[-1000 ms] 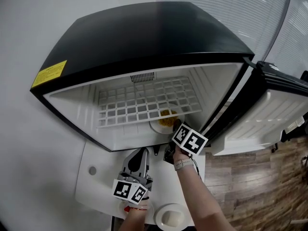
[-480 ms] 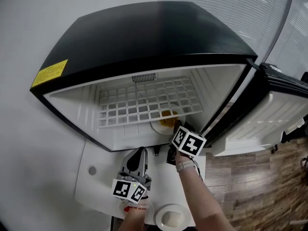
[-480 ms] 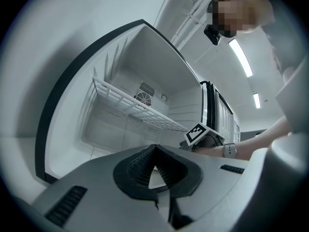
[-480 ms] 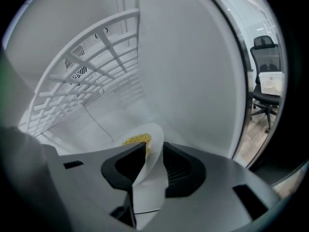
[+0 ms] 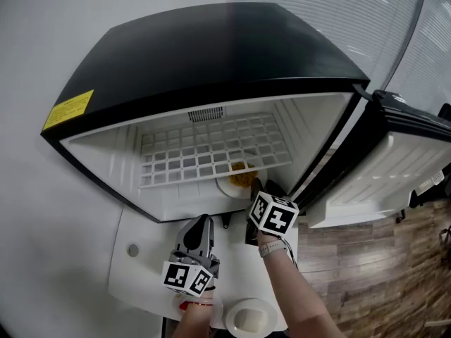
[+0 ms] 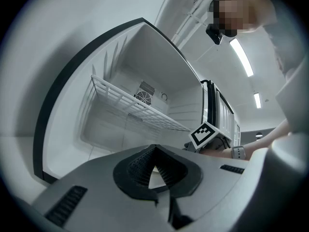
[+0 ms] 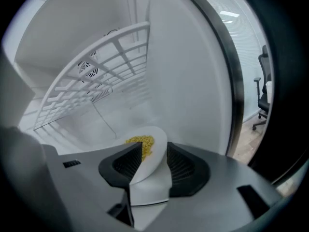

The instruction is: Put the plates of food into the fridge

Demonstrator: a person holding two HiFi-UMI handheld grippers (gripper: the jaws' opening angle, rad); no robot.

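The fridge (image 5: 211, 55) stands with its door (image 5: 394, 167) swung open to the right, and a white wire shelf (image 5: 211, 150) spans the upper part of the cavity. A yellow label (image 5: 69, 109) is fixed to the left side of the black top. One plate of food (image 7: 150, 161) is inside the fridge, in the space below the wire shelf, toward the right wall and near the front opening. It is a white plate carrying a heap of yellow food (image 7: 141, 141). The right gripper (image 7: 154, 144) reaches into the opening at that plate. Its jaws have just been opening and now stand apart, with the near rim of the plate between the two black pads (image 7: 181, 166). The gap is wider than the rim, so the pads do not clamp it. The left gripper (image 6: 155, 150) is outside the fridge, in front of the lower edge of the opening and to the left of the right gripper. It points level toward the cavity, its jaws meet at the tips, and nothing is between them. A second plate (image 5: 250, 319), white with a pale portion on it, rests on the white table (image 5: 141, 273) at the bottom of the head view, near the person's arms and well apart from both grippers.
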